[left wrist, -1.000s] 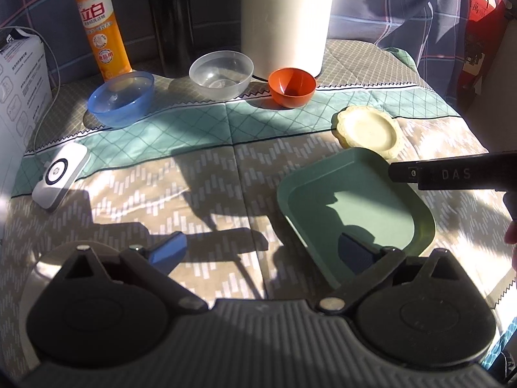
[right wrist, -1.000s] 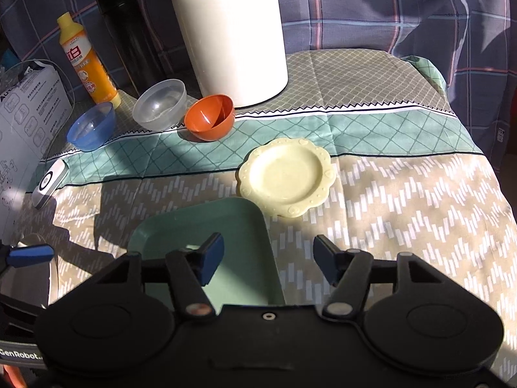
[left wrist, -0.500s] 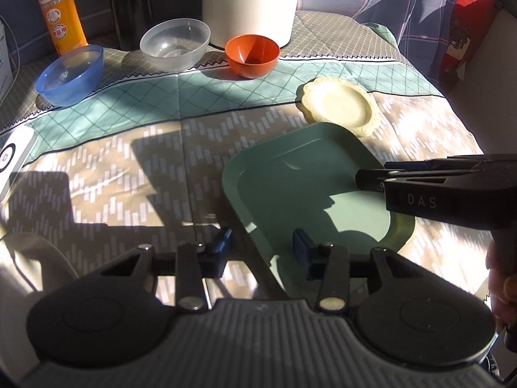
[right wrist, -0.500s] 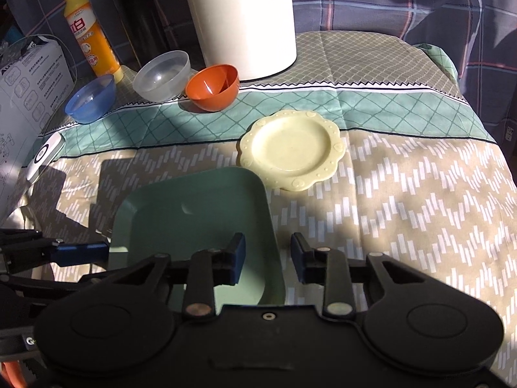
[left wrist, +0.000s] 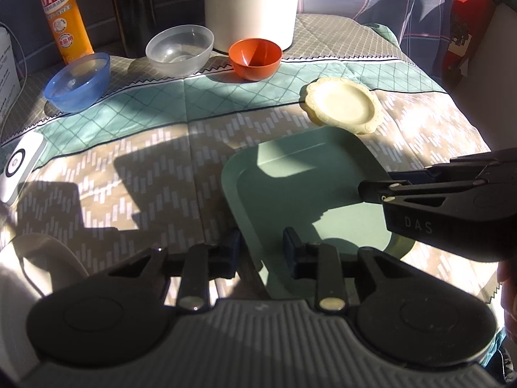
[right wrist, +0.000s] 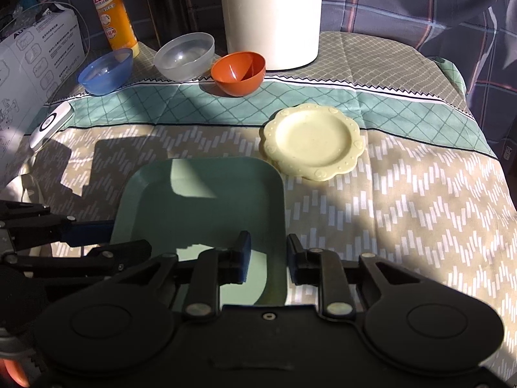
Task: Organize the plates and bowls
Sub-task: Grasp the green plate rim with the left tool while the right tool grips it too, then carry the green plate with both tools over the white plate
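Observation:
A green square plate [left wrist: 310, 190] [right wrist: 206, 207] lies on the patterned cloth. My left gripper [left wrist: 261, 248] is shut on its left rim. My right gripper [right wrist: 269, 255] is shut on its right rim; it also shows in the left wrist view [left wrist: 371, 192]. A pale yellow scalloped plate [left wrist: 342, 105] [right wrist: 311, 140] lies just behind the green plate. Behind stand in a row a blue bowl [left wrist: 77, 80] [right wrist: 105, 70], a clear bowl [left wrist: 179, 48] [right wrist: 184, 54] and an orange bowl [left wrist: 255, 58] [right wrist: 239, 71].
A tall white cylinder [left wrist: 250, 3] [right wrist: 271, 13] stands at the back. An orange detergent bottle [left wrist: 64, 16] [right wrist: 113, 13] and a dark bottle [left wrist: 135, 9] stand back left. A white device [left wrist: 19, 165] [right wrist: 50, 126] and a white box [right wrist: 29, 64] are at left.
Both grippers have closed from open onto opposite rims of the green plate. The left gripper came in from the left to the plate's edge.

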